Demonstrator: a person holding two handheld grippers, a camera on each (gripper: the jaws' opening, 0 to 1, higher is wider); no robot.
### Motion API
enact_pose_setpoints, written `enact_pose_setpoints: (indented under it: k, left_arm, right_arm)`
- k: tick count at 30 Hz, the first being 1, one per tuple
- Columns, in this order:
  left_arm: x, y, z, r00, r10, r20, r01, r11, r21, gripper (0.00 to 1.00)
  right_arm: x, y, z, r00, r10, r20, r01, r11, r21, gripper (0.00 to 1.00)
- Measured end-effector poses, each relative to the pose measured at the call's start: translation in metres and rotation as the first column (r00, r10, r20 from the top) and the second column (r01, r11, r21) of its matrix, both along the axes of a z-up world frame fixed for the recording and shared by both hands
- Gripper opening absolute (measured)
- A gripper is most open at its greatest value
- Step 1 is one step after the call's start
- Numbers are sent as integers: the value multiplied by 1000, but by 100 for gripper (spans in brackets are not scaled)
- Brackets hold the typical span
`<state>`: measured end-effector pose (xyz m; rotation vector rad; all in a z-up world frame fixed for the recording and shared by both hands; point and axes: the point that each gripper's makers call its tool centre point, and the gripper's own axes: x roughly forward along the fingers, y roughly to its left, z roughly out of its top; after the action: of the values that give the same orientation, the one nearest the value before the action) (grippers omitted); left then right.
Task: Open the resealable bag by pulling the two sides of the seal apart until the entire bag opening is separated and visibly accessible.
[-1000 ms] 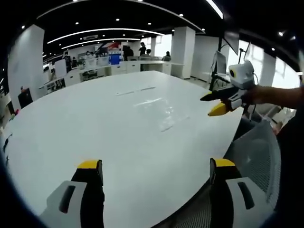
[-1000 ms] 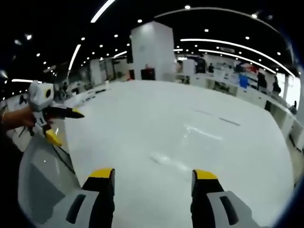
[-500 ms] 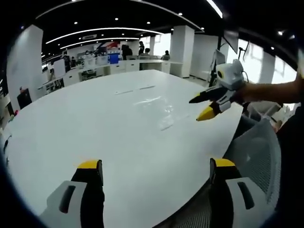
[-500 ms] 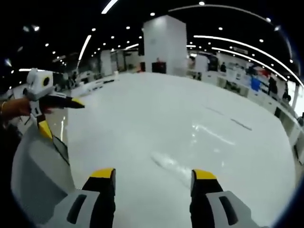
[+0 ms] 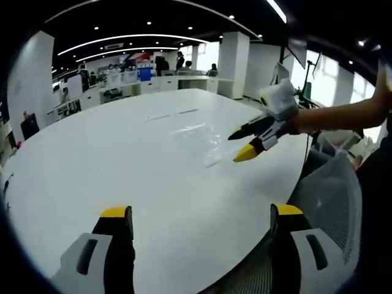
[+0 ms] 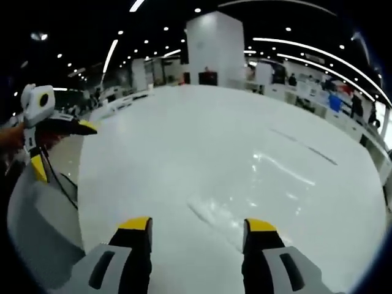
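Clear resealable bag (image 5: 202,139) lies flat, still sealed, mid-frame on white desk (image 5: 92,159). Right gripper (image 5: 240,145), jaws spread, reaches from right frame edge toward bag's seal. Left gripper (image 5: 202,217) hangs back at bottom, jaws spread, empty, likely awaiting second side.

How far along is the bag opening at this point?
Nothing looks done: the clear bag lies flat on the white table, untouched. In hand: the right claw hangs open just over the bag's near edge. Left: the left claw, also open, must join, then grip and part the seal.
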<state>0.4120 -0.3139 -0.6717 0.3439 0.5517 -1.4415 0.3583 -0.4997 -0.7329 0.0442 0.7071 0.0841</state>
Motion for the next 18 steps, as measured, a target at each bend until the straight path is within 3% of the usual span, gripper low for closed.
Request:
enact_pose_setpoints:
  k: [18]
  left_arm:
    - [3, 0, -2, 1000, 6, -21, -6, 1000, 6, 88]
  right_arm:
    - [21, 2, -26, 997, 55, -52, -55, 999, 3, 36]
